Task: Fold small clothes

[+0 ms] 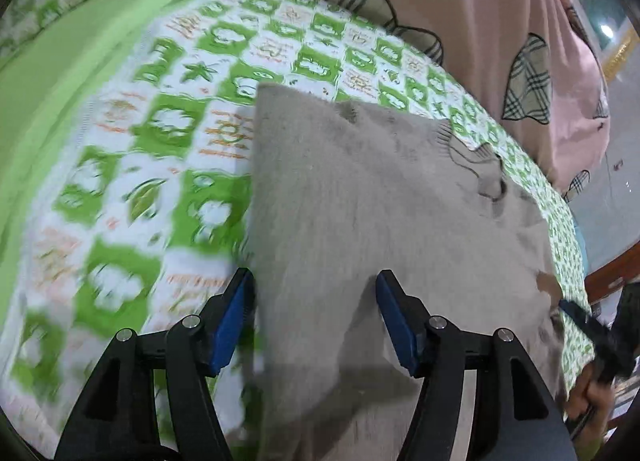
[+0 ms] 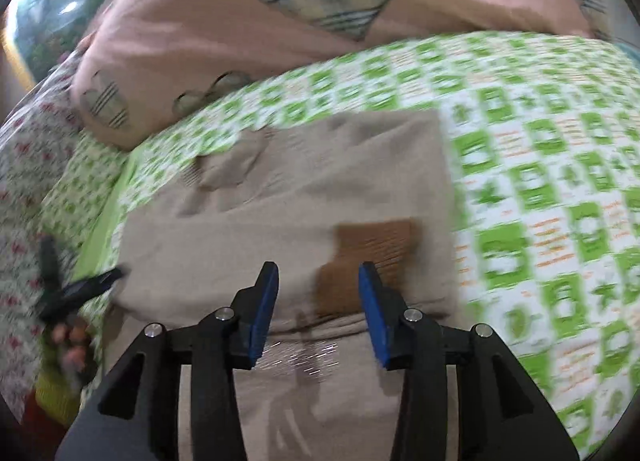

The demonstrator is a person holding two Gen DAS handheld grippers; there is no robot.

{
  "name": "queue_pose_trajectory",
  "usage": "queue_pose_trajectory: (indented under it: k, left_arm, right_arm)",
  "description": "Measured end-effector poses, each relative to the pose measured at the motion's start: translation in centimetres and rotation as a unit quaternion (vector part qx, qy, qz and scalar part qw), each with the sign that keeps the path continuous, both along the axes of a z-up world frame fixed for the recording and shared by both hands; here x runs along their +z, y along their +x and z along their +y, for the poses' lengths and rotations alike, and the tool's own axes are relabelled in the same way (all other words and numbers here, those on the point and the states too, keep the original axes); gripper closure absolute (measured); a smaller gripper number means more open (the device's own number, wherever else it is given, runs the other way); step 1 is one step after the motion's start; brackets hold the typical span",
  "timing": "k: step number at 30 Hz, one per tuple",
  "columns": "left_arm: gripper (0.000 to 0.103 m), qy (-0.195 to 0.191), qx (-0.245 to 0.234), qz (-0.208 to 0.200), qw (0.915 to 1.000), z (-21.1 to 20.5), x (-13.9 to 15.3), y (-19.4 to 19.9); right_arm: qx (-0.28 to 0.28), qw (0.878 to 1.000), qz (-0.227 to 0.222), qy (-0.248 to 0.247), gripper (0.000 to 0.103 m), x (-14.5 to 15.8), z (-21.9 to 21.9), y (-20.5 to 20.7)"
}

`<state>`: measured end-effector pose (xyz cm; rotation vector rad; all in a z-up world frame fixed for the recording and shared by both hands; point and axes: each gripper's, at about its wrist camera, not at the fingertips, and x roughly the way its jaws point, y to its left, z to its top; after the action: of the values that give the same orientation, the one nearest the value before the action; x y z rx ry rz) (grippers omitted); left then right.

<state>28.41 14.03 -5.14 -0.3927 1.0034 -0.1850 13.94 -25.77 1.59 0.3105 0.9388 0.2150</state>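
A small beige knitted garment point(image 1: 360, 197) lies folded flat on a green-and-white patterned bed sheet point(image 1: 132, 149). It also shows in the right wrist view point(image 2: 288, 201), with a brown patch point(image 2: 368, 257) near its near edge. My left gripper point(image 1: 314, 289) is open and empty just above the garment's left edge. My right gripper point(image 2: 318, 281) is open and empty over the garment by the brown patch. The right gripper also shows at the far right of the left wrist view point(image 1: 588, 321), and the left gripper at the far left of the right wrist view point(image 2: 80, 285).
A pink pillow point(image 2: 240, 21) with plaid hearts lies at the far edge of the bed, also in the left wrist view point(image 1: 500, 21). A floral cloth point(image 2: 28, 165) is at the left. A wooden bed edge point(image 1: 608, 273) and floor show at right.
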Motion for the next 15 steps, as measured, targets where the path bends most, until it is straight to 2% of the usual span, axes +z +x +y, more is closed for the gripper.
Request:
queue_pose_trajectory:
  k: [2, 5, 8, 9, 10, 12, 15]
  left_arm:
    - [0.089, 0.004, -0.003, -0.018, 0.9998, -0.4, 0.4, 0.3]
    - [0.094, 0.029, 0.021, -0.059, 0.9976, -0.5, 1.4, -0.4]
    - [0.094, 0.062, 0.031, -0.069, 0.9952, -0.9, 1.1, -0.7]
    - [0.094, 0.075, 0.032, -0.069, 0.9943, -1.2, 1.0, -0.7]
    - [0.093, 0.083, 0.032, -0.068, 0.9937, -1.4, 1.1, -0.8]
    - [0.09, 0.099, 0.028, -0.061, 0.9928, -1.7, 1.9, -1.5]
    - [0.082, 0.103, 0.016, -0.064, 0.9925, -2.1, 3.5, -4.4]
  right_arm:
    - [0.015, 1.0, 0.009, -0.003, 0.06, -0.6, 1.0, 0.3]
    - [0.036, 0.999, 0.017, 0.003, 0.058, -1.4, 1.7, 0.7]
    - [-0.005, 0.999, 0.041, -0.031, 0.057, -2.7, 0.5, 1.3]
    - [-0.015, 0.999, 0.043, -0.006, 0.058, -2.9, -0.4, 1.4]
    - [-0.02, 0.999, 0.044, 0.006, 0.058, -2.8, -0.7, 1.5]
    - [-0.032, 0.999, 0.035, -0.007, 0.057, -1.6, -1.0, 0.6]
    - [-0.032, 0.999, 0.016, -0.005, 0.051, 0.4, -2.0, -1.8]
